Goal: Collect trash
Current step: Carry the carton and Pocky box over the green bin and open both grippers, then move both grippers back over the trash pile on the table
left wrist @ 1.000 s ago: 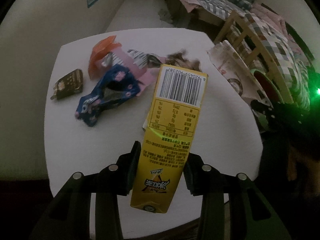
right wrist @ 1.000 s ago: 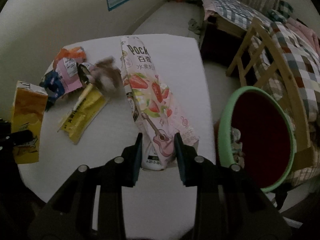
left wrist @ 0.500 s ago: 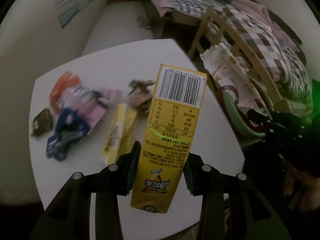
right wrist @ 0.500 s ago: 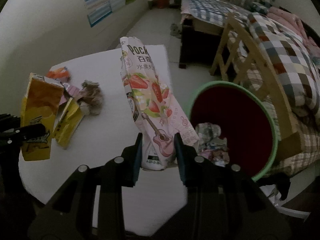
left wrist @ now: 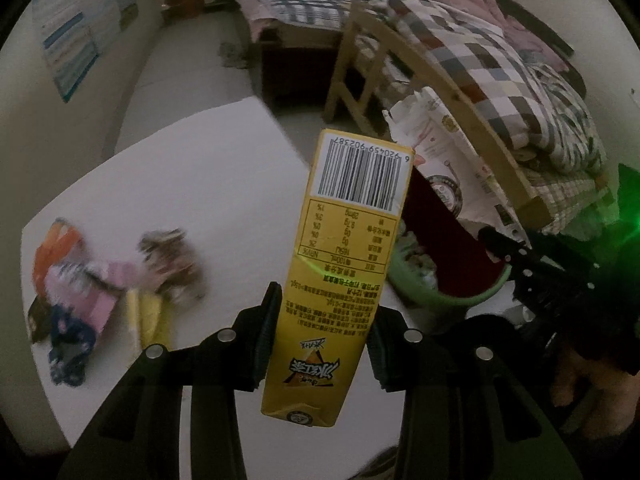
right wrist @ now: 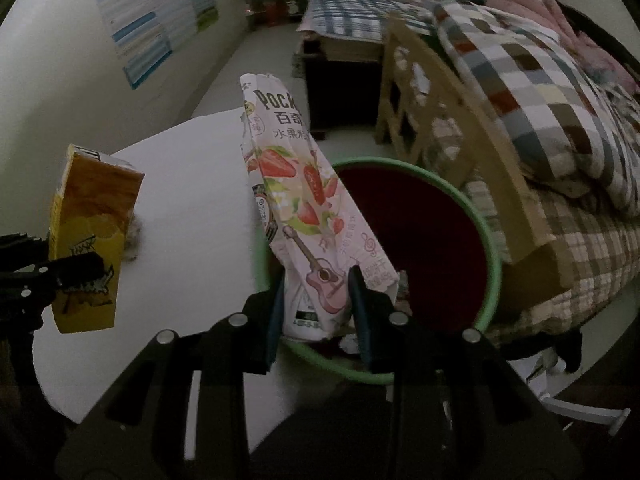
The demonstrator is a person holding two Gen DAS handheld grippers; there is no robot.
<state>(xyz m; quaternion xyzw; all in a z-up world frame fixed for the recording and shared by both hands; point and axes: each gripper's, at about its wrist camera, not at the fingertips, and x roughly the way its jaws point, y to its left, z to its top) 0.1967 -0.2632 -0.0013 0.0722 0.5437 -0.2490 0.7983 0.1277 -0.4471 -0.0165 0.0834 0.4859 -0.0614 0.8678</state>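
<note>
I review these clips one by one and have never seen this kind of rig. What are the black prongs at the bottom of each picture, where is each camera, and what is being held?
No robot arm here: a person holds a two-finger gripper in each hand, with a fisheye camera on each that looks along its fingers. The black prongs are those fingers.

The left wrist view shows the left gripper shut on a yellow drink carton, barcode end up. The right wrist view shows the right gripper shut on a pink Pocky bag printed with strawberries; the carton appears there too, at the left edge.

Below lies a white table with a blurred heap of wrappers. Past its edge stands a green-rimmed bin, dark red inside, with some trash in it. The Pocky bag hangs over its rim. A bed with checked bedding is behind.
</note>
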